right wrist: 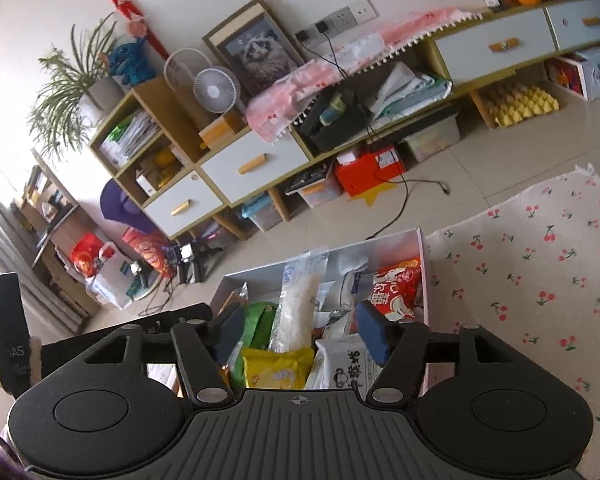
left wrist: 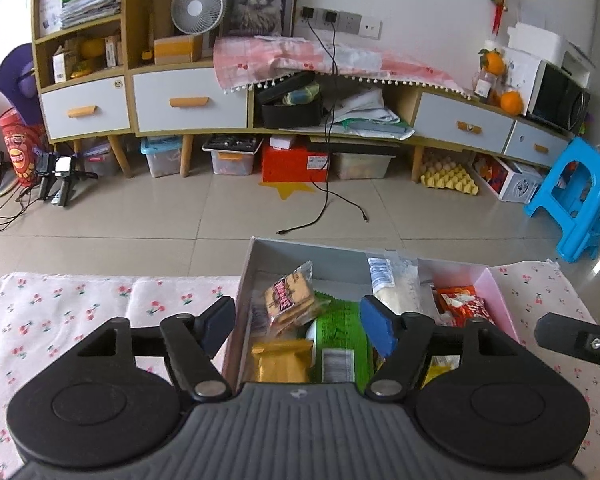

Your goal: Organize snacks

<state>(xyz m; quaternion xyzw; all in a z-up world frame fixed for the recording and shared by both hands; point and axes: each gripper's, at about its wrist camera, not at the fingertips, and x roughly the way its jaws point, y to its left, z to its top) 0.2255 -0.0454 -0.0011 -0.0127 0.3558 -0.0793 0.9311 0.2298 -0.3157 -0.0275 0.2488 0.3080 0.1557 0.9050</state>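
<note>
Both my hand-held grippers, left (left wrist: 298, 330) and right (right wrist: 300, 330), hover spread and empty over the snack box (left wrist: 300, 250) on the cherry-print tabletop (left wrist: 80, 304). Next, I judge, comes lowering onto one packet, perhaps the biscuit packet (left wrist: 290, 298).

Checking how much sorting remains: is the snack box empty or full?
Full: the box holds many packets, among them a cracker pack, a green pouch and a red bag.
</note>
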